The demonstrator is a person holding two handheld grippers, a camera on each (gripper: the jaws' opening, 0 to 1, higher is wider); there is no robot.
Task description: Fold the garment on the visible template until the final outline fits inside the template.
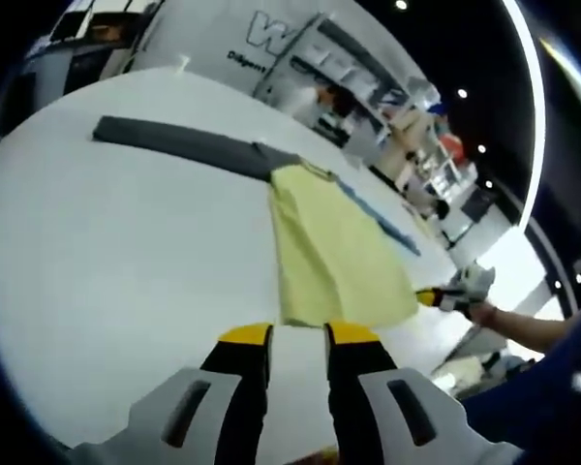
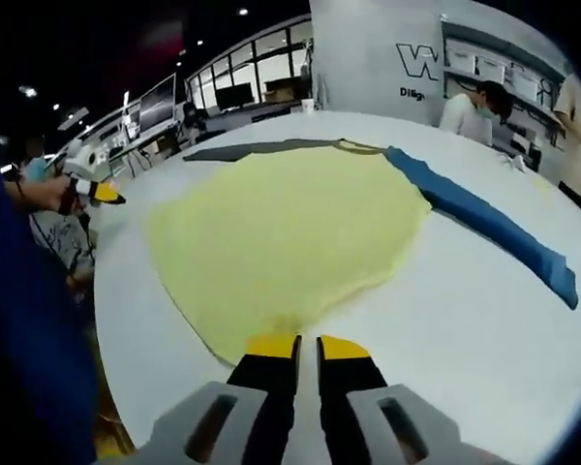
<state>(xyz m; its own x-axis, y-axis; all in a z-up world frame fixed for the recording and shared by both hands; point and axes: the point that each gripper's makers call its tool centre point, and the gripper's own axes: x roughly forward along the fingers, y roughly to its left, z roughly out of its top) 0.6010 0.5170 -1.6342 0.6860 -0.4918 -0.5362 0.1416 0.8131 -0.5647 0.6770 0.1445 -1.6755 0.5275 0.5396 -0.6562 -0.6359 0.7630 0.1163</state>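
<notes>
- The yellow garment (image 2: 286, 232) lay spread on the white table (image 2: 465, 310), in the angle between the grey strip (image 1: 179, 143) and blue strip (image 2: 484, 225), seemingly the template's sides.
- The right gripper (image 2: 307, 347), jaws nearly closed, appeared to pinch the garment's near edge, probably for folding.
- The left gripper (image 1: 298, 334) hovered slightly parted, holding nothing, just short of the hem.

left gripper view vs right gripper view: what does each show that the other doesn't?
Left gripper view: the right tongs from outside, at the yellow garment corner, and a hand. Right gripper view: the left tongs from outside, clear of the garment. Shared: garment, grey strip, blue strip, white table.
</notes>
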